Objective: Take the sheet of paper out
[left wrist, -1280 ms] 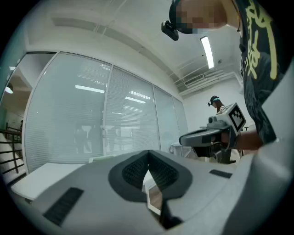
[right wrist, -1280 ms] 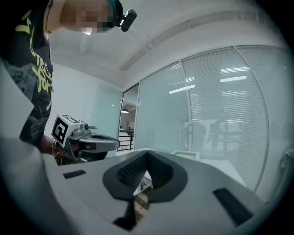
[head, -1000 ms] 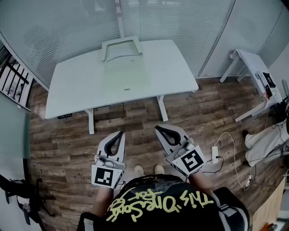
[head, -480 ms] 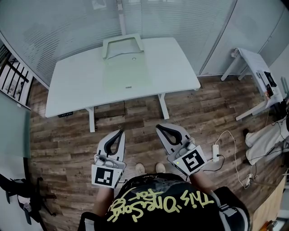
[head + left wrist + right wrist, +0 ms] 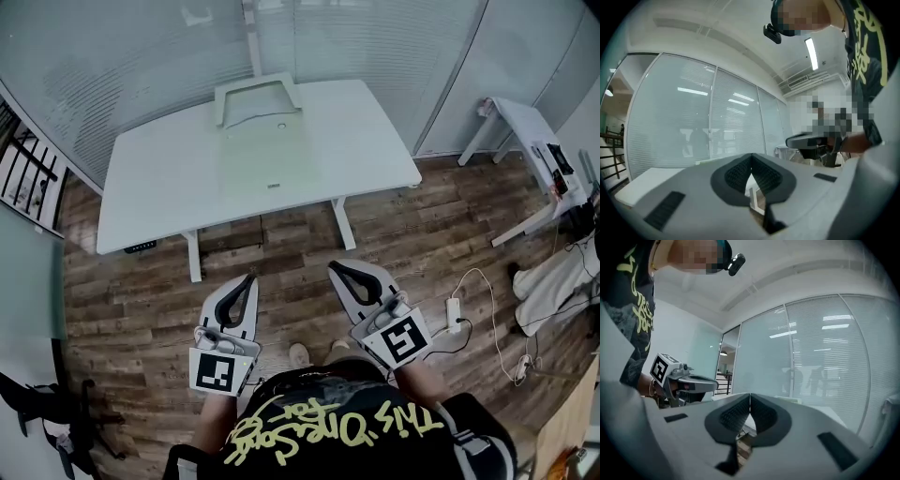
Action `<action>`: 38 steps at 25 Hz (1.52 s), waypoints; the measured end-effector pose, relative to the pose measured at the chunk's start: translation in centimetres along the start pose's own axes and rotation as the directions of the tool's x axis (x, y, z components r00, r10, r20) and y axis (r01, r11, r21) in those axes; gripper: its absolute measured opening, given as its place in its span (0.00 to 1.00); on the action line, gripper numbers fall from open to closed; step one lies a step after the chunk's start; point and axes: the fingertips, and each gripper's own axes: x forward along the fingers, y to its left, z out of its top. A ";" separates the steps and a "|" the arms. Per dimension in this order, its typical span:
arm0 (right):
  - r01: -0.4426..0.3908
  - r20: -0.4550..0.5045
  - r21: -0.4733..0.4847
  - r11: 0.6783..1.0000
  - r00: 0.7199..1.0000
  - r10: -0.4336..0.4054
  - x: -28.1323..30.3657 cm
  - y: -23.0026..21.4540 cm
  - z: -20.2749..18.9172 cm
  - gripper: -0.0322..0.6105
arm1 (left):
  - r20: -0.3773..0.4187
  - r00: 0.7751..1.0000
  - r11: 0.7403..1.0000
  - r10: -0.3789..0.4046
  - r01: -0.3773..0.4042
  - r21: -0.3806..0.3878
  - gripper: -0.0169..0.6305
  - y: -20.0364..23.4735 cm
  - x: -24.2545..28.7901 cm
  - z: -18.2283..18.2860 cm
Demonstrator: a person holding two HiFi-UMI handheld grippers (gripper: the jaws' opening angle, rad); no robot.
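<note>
**Closed tongs being held short of the desk**

Both tongs are being held level above the wooden floor (image 5: 141, 300), ahead of the person's dark printed shirt (image 5: 337, 431). The left tongs (image 5: 249, 279) are being shown fully closed in the left gripper view: the dark ribbed pads are meeting at the tip, and nothing is being gripped between them. The right tongs (image 5: 334, 268) are likewise closed and empty, as seen in the right gripper view. Both are being pointed toward the white desk (image 5: 159, 178), well apart from its near edge.

A pale green rectangle (image 5: 262, 159) is lying flat near the middle of the desk. Whether it is the sheet of paper itself or a sleeve around it cannot be told. Just behind it, at the desk's far edge, a white tray-like frame (image 5: 255, 94) is standing.

A smaller white table (image 5: 525, 127) is standing to the right, and white cables (image 5: 483, 291) are trailing across the floor beside it.
</note>
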 end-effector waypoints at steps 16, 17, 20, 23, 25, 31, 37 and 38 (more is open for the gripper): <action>0.025 -0.002 0.003 1.000 1.000 -0.025 2.1 -1.1 -0.5 0.06 | -0.006 1.000 1.000 0.000 0.000 -0.016 0.04 2.3 1.6 -0.7; 0.019 0.004 -0.006 1.000 1.000 -0.019 2.4 -1.4 -0.4 0.06 | -0.009 1.000 1.000 0.007 -0.007 -0.014 0.04 2.5 1.9 -0.8; 0.001 0.013 -0.009 1.000 1.000 -0.001 3.3 -2.7 -0.4 0.06 | -0.011 1.000 1.000 0.025 -0.025 -0.003 0.04 3.2 3.3 -0.7; -0.020 0.021 0.003 1.000 1.000 0.020 4.4 -4.5 -0.3 0.06 | -0.005 0.999 0.999 0.045 -0.045 0.000 0.04 3.8 4.9 -0.5; -0.029 0.025 0.000 1.000 0.999 0.029 5.2 -5.6 -0.4 0.06 | -0.006 0.998 0.998 0.057 -0.057 0.003 0.04 4.4 6.1 -0.3; -0.050 0.030 0.004 0.999 0.998 0.050 7.7 -8.9 -0.7 0.06 | 0.002 0.997 0.997 0.079 -0.079 0.014 0.04 5.8 9.7 0.4; -0.072 0.030 -0.003 0.997 0.997 0.072 9.8 -12.0 -0.4 0.06 | 0.006 0.995 0.995 0.098 -0.098 0.013 0.04 7.0 13.0 1.0; -0.077 0.028 -0.007 0.997 0.997 0.077 10.1 -12.5 -0.4 0.06 | 0.004 0.995 0.995 0.099 -0.099 0.015 0.04 7.1 13.5 1.0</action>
